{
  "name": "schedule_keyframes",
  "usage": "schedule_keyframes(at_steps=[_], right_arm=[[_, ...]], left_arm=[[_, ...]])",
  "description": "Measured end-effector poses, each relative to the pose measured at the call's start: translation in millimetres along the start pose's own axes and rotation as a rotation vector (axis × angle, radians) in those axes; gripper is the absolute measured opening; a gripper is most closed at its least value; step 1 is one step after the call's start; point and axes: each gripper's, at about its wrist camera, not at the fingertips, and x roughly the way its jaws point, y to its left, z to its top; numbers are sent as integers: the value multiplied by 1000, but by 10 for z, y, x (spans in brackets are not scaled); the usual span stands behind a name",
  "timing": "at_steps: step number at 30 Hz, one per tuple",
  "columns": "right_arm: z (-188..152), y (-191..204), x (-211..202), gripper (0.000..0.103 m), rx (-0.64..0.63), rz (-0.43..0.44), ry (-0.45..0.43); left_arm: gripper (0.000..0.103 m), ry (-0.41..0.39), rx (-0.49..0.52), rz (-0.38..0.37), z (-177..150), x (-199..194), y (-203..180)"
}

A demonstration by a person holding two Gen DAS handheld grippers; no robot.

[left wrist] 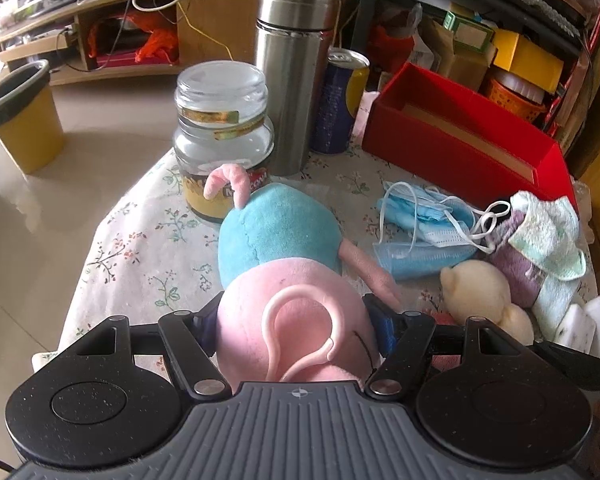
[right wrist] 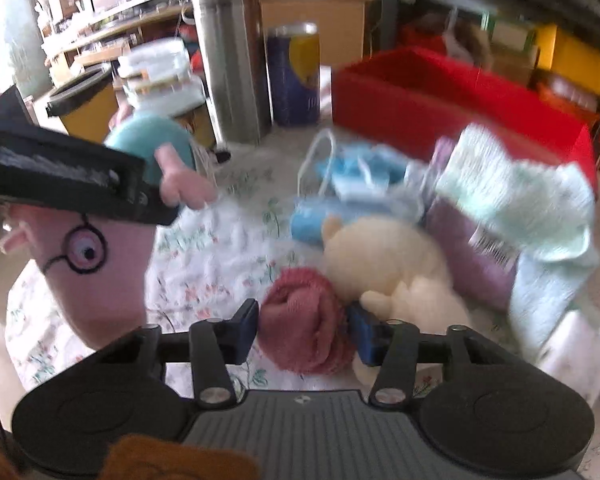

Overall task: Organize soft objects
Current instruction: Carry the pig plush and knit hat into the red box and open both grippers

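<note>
We're looking down the left tool [left wrist: 294, 326] first: its jaws stand fairly wide and are clamped on the pink head of the plush pig [left wrist: 288, 280], one blue pad pressing each side. The pig's blue body stretches away from us over the desk [left wrist: 140, 248], with its floral cloth, a curled pink tail at the far end and one pink arm reaching right.

Over to the right tool [right wrist: 302, 330]: its jaws are much narrower, and between the blue pads sits a dusty-pink rolled cloth [right wrist: 304, 320]. The pads touch it on both sides, so we call that a grip, though the view is blurred. From here we also see the left tool as a black bar across the pig's face, just above its round glasses.

Around them it's crowded. A cream plush toy [right wrist: 384, 264] lies right against the pink cloth, touching the right pad's side. Behind it we find a heap of blue face masks [left wrist: 424, 232], a lilac towel [right wrist: 472, 256] and a mint-green cloth [right wrist: 516, 204] draped over it. Beyond those stands an open red box [left wrist: 460, 140]. Behind the pig a glass jar [left wrist: 220, 136], a steel flask [left wrist: 292, 72] and a blue-and-yellow can [left wrist: 340, 104] stand upright in a row. A yellow bin [left wrist: 24, 116] sits on the floor to the left.
</note>
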Motion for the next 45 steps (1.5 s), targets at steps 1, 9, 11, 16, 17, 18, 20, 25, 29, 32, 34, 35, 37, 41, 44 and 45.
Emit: schedule_keyframes(at_steps=[1, 9, 11, 16, 17, 18, 20, 25, 29, 32, 34, 35, 37, 41, 44, 45], right_arm=[[-15, -16, 14, 20, 8, 6, 5], [-30, -194, -139, 11, 137, 130, 36], [-56, -200, -212, 10, 144, 148, 31], [-52, -257, -460, 10, 192, 223, -8], [-40, -270, -506, 10, 199, 228, -23], [-25, -287, -543, 10, 208, 236, -34], [-9, -314, -624, 10, 218, 241, -55], [26, -362, -780, 10, 217, 232, -110], [67, -400, -916, 10, 216, 217, -161], [109, -441, -1020, 10, 218, 201, -208], [154, -477, -1077, 10, 218, 179, -244], [189, -506, -1107, 10, 225, 173, -260], [259, -555, -1160, 11, 240, 163, -287], [373, -661, -1233, 11, 263, 146, -333], [446, -743, -1255, 11, 264, 116, -362], [480, -774, -1252, 11, 262, 101, -370]], left_arm=[[69, 3, 4, 0, -1, 8, -10], [69, -5, 22, -15, -3, -32, -52], [69, -10, 27, -16, -1, -47, -74], [69, -38, 61, -6, -2, -104, -166], [69, -46, 68, -2, 0, -117, -188], [69, -56, 76, 3, 4, -133, -213], [69, -73, 87, 9, 8, -158, -247], [69, -119, 107, 13, 54, -252, -359], [69, -163, 118, 12, 113, -343, -455], [69, -192, 128, 8, 175, -394, -544], [69, -209, 131, 0, 236, -418, -611], [69, -220, 130, -2, 279, -429, -650], [69, -241, 125, -10, 361, -450, -713], [69, -276, 131, -19, 484, -467, -844], [69, -289, 134, -25, 594, -426, -955], [69, -292, 134, -23, 628, -407, -983]])
